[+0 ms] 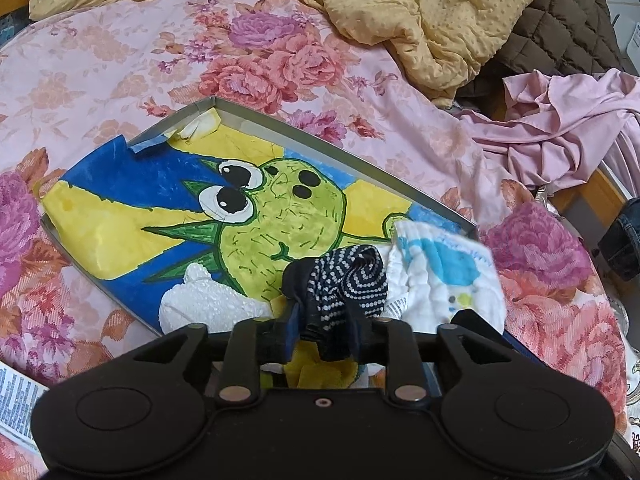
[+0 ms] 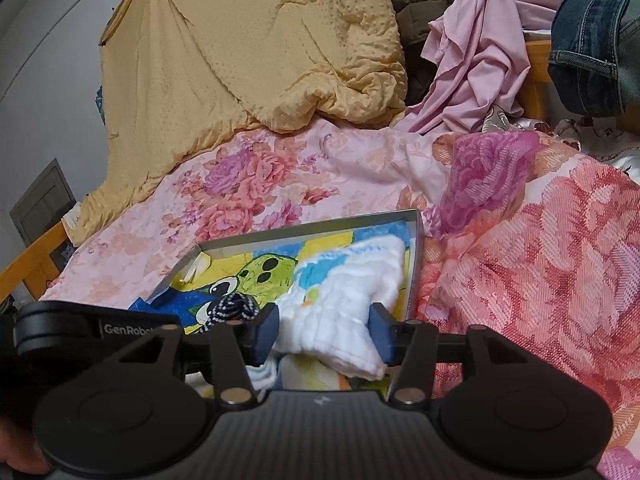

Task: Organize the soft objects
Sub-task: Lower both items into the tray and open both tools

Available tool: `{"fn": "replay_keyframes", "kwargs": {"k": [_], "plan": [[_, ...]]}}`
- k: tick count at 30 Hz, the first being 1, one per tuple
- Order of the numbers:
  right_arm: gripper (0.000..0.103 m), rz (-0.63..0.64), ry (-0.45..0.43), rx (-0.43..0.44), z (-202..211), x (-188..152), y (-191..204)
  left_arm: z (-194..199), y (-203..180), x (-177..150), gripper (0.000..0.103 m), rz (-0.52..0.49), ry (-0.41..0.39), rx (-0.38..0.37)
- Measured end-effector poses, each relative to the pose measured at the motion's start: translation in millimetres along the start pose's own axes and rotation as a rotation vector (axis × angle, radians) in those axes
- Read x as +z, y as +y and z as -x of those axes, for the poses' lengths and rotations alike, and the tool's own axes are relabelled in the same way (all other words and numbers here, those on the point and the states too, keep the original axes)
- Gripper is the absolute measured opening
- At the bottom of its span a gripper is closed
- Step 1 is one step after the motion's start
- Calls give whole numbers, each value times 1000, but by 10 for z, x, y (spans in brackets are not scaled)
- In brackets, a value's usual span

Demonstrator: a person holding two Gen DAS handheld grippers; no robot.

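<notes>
A shallow grey tray (image 1: 280, 122) with a green cartoon drawing on its floor lies on the floral bedspread. My left gripper (image 1: 326, 332) is shut on a dark dotted sock (image 1: 348, 284), held over the tray's near end. My right gripper (image 2: 326, 334) is shut on a white quilted cloth with blue print (image 2: 348, 292), held over the tray's right part (image 2: 418, 248). The cloth also shows in the left wrist view (image 1: 448, 276), right of the sock. The sock shows in the right wrist view (image 2: 234, 308), by the left gripper. A white fluffy item (image 1: 208, 300) lies in the tray.
A yellow dotted blanket (image 1: 400, 8) is bunched at the far side of the bed. A brown quilted jacket (image 1: 568, 28) and pink garment (image 1: 568, 128) lie to the right. Jeans (image 2: 592, 48) hang at far right. The wooden bed frame (image 2: 36, 260) is at left.
</notes>
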State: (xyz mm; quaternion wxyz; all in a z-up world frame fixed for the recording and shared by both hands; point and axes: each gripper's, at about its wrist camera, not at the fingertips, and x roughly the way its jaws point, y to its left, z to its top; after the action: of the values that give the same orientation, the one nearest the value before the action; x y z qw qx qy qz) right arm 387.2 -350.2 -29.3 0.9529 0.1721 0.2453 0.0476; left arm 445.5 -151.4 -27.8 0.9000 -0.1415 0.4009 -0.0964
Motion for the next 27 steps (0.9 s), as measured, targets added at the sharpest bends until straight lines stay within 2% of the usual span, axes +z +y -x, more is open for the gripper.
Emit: {"fn": "replay_keyframes", "kwargs": {"k": [5, 9, 10, 12, 17, 21, 24, 27], "plan": [[64, -4, 7, -3, 0, 9, -16, 10, 13, -4, 45, 12, 5, 12], [74, 14, 5, -18, 7, 10, -4, 36, 51, -9, 57, 43, -4, 21], [76, 18, 2, -22, 14, 11, -1, 49, 64, -10, 58, 52, -10, 25], [80, 26, -4, -29, 28, 16, 5, 79, 79, -11, 68, 63, -23, 34], [88, 36, -25, -37, 92, 37, 13, 236, 105, -16, 84, 71, -79, 57], [95, 51, -48, -31, 179, 66, 44, 399, 157, -18, 92, 79, -107, 80], [103, 66, -76, -21, 279, 82, 85, 547, 226, -24, 93, 94, -128, 94], [103, 88, -106, -13, 393, 83, 138, 717, 287, -49, 98, 105, -161, 95]]}}
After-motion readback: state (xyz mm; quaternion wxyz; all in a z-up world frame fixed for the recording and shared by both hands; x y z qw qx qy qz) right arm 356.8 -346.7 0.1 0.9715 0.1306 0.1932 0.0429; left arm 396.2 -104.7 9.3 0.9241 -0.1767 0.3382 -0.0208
